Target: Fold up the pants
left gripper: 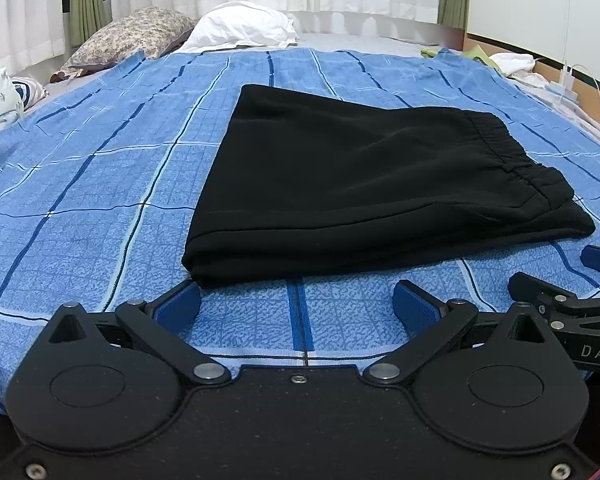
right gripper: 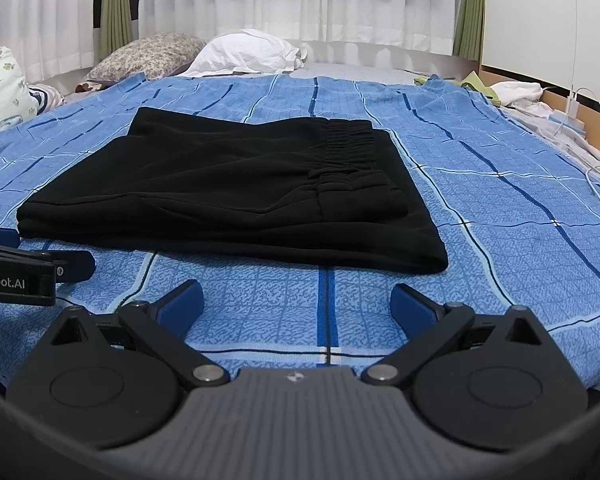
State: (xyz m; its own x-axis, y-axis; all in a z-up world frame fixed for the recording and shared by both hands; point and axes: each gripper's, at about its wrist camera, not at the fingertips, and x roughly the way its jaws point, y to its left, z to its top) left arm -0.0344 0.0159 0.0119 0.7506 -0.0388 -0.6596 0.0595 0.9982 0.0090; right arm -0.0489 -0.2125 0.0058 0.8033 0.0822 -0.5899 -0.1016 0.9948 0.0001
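Observation:
Black pants [left gripper: 360, 184] lie folded into a flat stack on the blue checked bedspread [left gripper: 100, 200], with the elastic waistband [left gripper: 512, 156] on top at the right. My left gripper [left gripper: 298, 300] stands open just short of the stack's near edge, nothing between its blue pads. In the right wrist view the same pants [right gripper: 228, 196] lie ahead and left, waistband [right gripper: 352, 148] on top. My right gripper [right gripper: 296, 300] is open too, empty, a little back from the stack's near right corner. Each gripper shows at the edge of the other's view.
A floral pillow [left gripper: 136, 36] and a white pillow [left gripper: 240, 26] lie at the head of the bed, with curtains behind. Another patterned cushion [right gripper: 4, 88] is at the far left. Loose cloths [right gripper: 516, 92], a charger and white cables [right gripper: 596, 176] sit along the right edge.

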